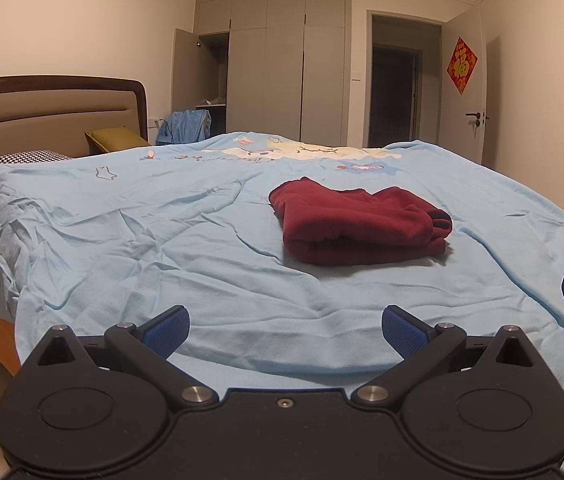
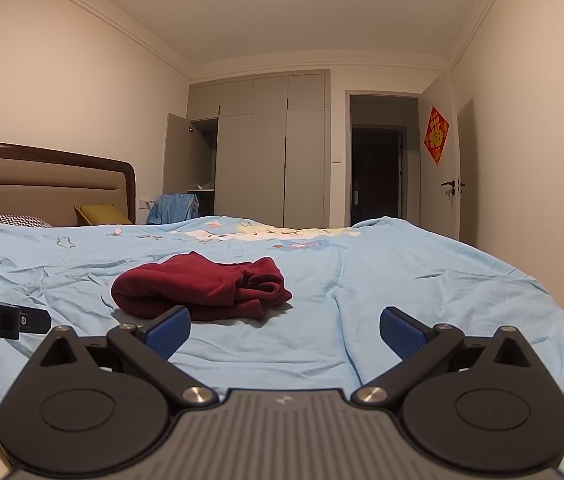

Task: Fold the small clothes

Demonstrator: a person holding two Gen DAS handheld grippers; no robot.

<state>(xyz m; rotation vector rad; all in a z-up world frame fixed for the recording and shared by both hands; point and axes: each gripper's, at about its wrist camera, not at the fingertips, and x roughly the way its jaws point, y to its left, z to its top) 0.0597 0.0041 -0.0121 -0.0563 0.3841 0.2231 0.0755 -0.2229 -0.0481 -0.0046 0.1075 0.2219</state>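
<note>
A dark red fleece garment (image 1: 356,224) lies folded into a thick bundle on the light blue bedsheet (image 1: 162,240). My left gripper (image 1: 285,330) is open above the near part of the bed, short of the garment and a little left of it, with nothing between its blue pads. In the right wrist view the same red garment (image 2: 202,286) sits ahead and to the left. My right gripper (image 2: 285,330) is open and holds nothing; its left pad (image 2: 170,330) overlaps the garment's near edge in the image. Each gripper shows at the edge of the other's view.
A brown headboard (image 1: 54,116) with a patterned pillow (image 1: 30,157) and an olive cushion (image 1: 116,138) stands at the far left. A grey wardrobe (image 1: 282,68) with one door open, blue clothing (image 1: 184,126) on a chair and an open doorway (image 1: 396,88) lie beyond the bed.
</note>
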